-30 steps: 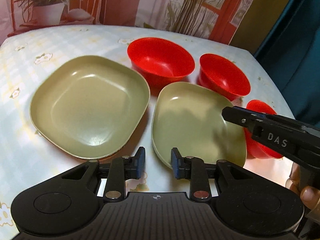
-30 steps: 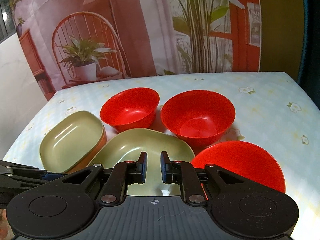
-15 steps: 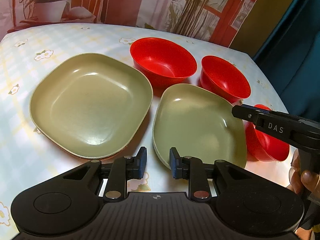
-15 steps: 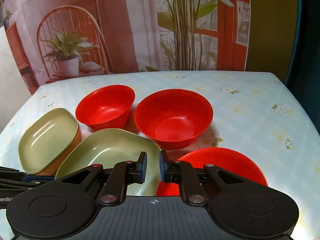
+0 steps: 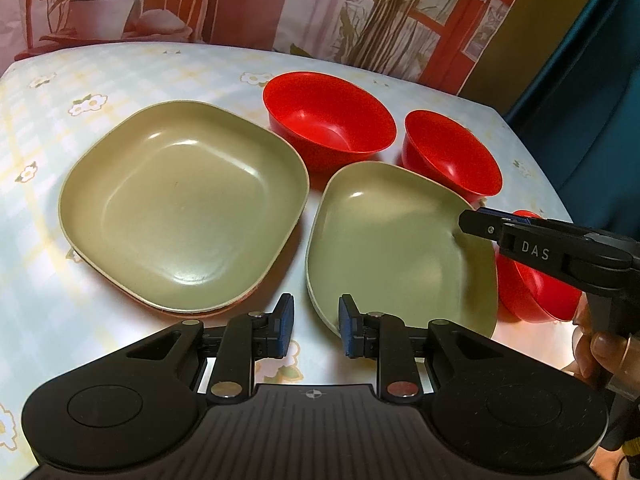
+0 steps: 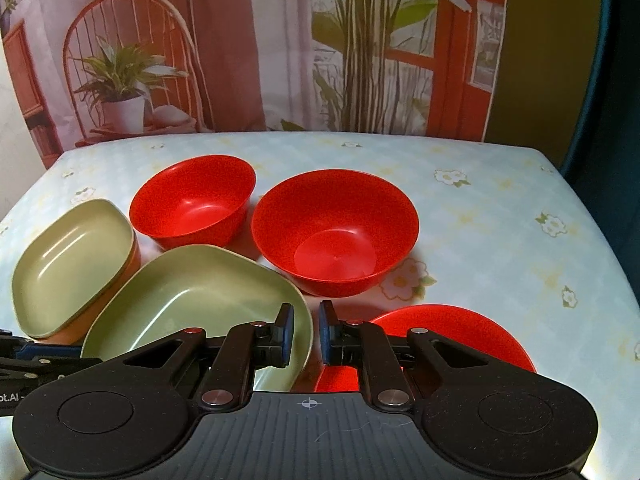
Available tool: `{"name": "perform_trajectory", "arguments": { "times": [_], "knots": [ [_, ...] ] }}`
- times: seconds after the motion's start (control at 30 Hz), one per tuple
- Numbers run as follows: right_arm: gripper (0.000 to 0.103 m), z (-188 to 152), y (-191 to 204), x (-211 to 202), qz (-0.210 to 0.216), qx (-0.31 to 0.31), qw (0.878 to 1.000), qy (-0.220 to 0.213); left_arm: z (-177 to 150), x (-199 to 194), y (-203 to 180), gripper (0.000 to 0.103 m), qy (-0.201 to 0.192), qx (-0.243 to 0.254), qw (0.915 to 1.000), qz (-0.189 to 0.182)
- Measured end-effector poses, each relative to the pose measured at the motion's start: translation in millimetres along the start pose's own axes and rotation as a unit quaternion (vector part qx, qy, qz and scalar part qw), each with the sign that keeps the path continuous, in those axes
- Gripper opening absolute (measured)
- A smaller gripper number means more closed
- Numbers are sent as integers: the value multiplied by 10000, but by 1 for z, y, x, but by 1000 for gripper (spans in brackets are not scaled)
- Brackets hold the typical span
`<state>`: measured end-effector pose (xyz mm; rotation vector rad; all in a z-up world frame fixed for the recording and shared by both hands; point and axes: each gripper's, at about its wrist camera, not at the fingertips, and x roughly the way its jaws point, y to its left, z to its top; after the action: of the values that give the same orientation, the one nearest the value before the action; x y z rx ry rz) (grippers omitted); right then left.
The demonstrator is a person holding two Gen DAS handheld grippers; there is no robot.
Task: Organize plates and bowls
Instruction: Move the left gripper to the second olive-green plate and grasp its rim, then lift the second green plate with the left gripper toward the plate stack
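Two olive-green square plates lie on the table: a larger one at the left, resting on an orange plate, and a smaller one beside it. Three red bowls stand near them: a large one, a middle one and a near one. My left gripper is open and empty, just before the smaller plate's near rim. My right gripper is slightly open and empty, between the smaller plate and the near red bowl. It also shows in the left wrist view.
The table wears a pale floral cloth. A printed backdrop with a chair and plants hangs behind it. A dark blue curtain stands at the right edge.
Both grippers have drawn slightly closer to the plates. My left gripper's jaws have opened a little wider. The dishes have not moved.
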<state>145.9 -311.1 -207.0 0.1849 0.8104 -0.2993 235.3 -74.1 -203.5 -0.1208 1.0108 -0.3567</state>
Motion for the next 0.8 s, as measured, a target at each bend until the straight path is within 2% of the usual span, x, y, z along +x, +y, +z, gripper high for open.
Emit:
{"name": "perform_trajectory", "arguments": {
  "times": [0.13, 0.2, 0.33, 0.8],
  "knots": [
    [13, 0, 0, 2, 73, 16, 10000, 26, 0, 0, 1, 22, 1, -18, 10000, -37],
    [12, 0, 1, 2, 64, 21, 10000, 22, 0, 0, 1, 15, -3, -10, 9999, -104],
    [8, -1, -2, 2, 100, 86, 9999, 41, 0, 0, 0, 14, -10, 13, 9999, -100],
    [7, 1, -6, -8, 179, 264, 9995, -30, 0, -17, -3, 14, -256, 192, 9994, -119]
  ]
}}
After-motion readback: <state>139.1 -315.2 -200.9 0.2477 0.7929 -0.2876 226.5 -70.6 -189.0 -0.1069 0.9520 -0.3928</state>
